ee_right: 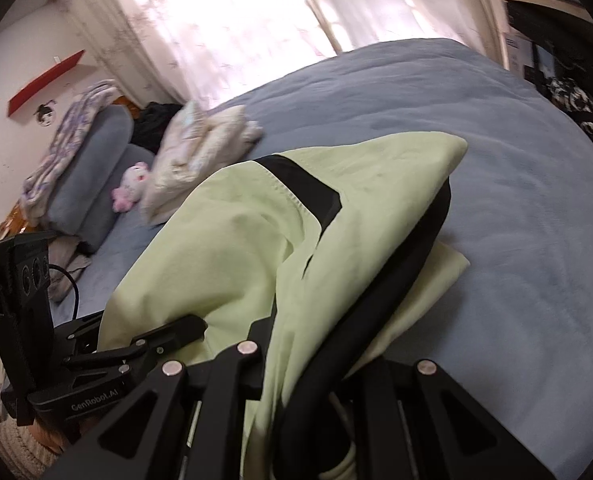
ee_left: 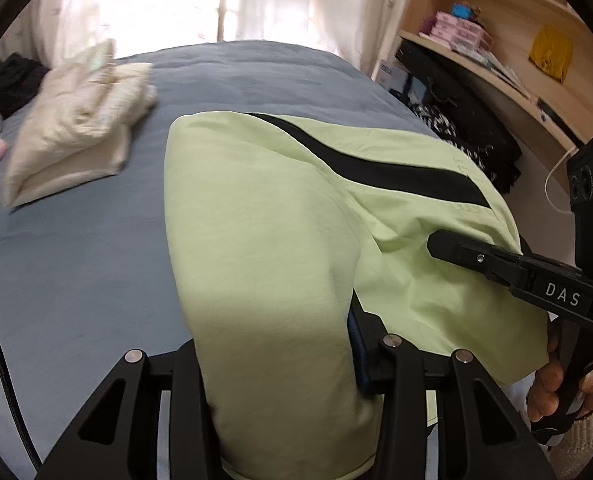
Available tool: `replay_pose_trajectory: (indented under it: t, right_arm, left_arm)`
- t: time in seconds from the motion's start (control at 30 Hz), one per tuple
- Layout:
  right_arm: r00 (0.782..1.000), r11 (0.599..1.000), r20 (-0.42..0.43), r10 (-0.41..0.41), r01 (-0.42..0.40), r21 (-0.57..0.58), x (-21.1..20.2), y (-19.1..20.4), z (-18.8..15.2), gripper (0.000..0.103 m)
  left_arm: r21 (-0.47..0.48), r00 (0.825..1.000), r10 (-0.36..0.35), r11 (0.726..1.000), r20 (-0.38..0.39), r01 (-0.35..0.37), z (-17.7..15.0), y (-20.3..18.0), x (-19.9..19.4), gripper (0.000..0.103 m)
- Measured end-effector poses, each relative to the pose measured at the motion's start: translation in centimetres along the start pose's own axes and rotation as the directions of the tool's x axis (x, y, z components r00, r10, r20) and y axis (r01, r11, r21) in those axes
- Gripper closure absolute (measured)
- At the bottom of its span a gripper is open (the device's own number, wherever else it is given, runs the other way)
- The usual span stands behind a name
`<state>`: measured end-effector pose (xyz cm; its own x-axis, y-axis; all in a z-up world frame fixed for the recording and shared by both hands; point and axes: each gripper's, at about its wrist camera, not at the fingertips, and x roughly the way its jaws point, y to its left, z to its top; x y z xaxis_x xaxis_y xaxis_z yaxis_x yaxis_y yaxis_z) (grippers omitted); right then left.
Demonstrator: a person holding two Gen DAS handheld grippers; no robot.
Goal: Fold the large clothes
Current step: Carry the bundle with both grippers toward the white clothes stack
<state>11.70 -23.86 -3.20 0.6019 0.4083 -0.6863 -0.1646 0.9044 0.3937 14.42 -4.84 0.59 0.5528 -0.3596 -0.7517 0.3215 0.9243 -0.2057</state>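
While both grippers were clamped on it, the light green garment (ee_left: 264, 240) with its black stripe (ee_left: 376, 168) filled the lower middle of the left wrist view, draped up over a grey-blue bed (ee_left: 76, 260). The left gripper (ee_left: 284, 392) at the bottom edge had its jaws closed narrowly on a thick fold of that cloth, which covered the gap between them. From the right edge the right gripper (ee_left: 440, 246) reached in, its jaws nearly together on the garment's edge, a hand (ee_left: 556, 376) below it at the lower right. A folded cream garment (ee_left: 76, 136) lay in the upper left, well apart from the green one. In the right wrist view the green cloth ran from the centre down between the right gripper's jaws, with the left gripper low at the left edge.
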Motion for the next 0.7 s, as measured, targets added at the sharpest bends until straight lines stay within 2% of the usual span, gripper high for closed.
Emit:
replay_pose_trajectory:
  t: [0.23, 0.43, 0.7]
  right_arm:
    - [0.997, 0.994, 0.0, 0.075, -0.075, -0.084, -0.1, 9.5, 0.3, 0.092]
    - [0.993, 0.98, 0.035, 0.114, -0.107, -0.166, -0.1, 18.1, 0.8, 0.092]
    - [0.981, 0.963, 0.049, 0.187, -0.173, -0.207, 2.3, 25.8, 2.9, 0.092]
  left_arm:
    - [-0.059, 0.995, 0.02, 0.998, 0.098, -0.014, -1.8, 7.1, -8.8, 0.064]
    - [-0.058, 0.984, 0.055, 0.997, 0.172, -0.046, -2.6, 13.0, -15.1, 0.063]
    - [-0.039, 0.969, 0.124, 0.992, 0.214, -0.118, -1.2, 19.8, -20.2, 0.063]
